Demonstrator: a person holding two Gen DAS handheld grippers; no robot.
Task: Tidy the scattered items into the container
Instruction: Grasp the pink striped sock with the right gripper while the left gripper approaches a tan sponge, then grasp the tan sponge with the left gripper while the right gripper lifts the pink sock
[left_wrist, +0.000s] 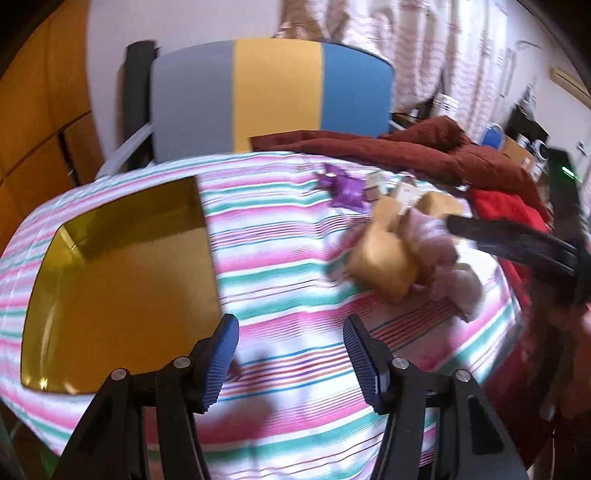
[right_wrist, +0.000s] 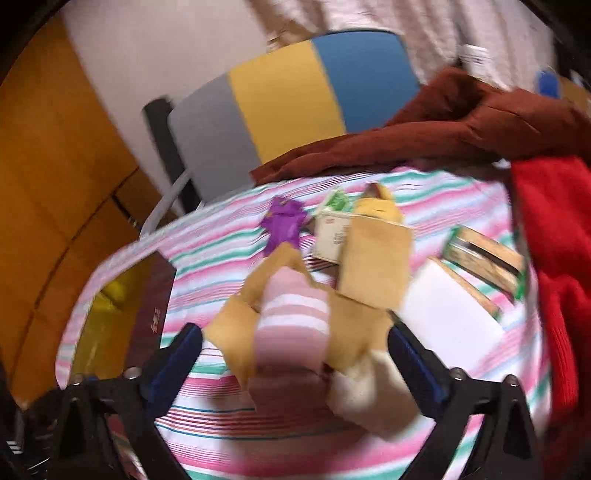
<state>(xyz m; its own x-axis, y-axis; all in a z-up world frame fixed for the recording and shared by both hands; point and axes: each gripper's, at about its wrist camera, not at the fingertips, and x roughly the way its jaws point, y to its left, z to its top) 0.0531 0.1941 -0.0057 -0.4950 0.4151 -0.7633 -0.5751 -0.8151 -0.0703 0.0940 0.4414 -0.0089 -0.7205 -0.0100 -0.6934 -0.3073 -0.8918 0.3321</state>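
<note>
A gold-lined open box (left_wrist: 122, 295) lies on the striped cloth at the left; it also shows in the right wrist view (right_wrist: 110, 325). My left gripper (left_wrist: 291, 354) is open and empty just right of the box. My right gripper (right_wrist: 295, 354) holds a tan and pink striped plush toy (right_wrist: 291, 325) between its fingers, lifted above the cloth; the left wrist view shows the toy (left_wrist: 391, 262) and the right gripper's finger (left_wrist: 517, 243), blurred. A purple star bow (right_wrist: 282, 225), a small carton (right_wrist: 332, 236) and a white-faced box (right_wrist: 454, 299) lie beyond.
A dark red-brown blanket (left_wrist: 406, 147) and a red garment (right_wrist: 554, 277) are piled along the far and right sides of the table. A grey, yellow and blue chair back (left_wrist: 273, 99) stands behind. Wooden cabinets are at the left.
</note>
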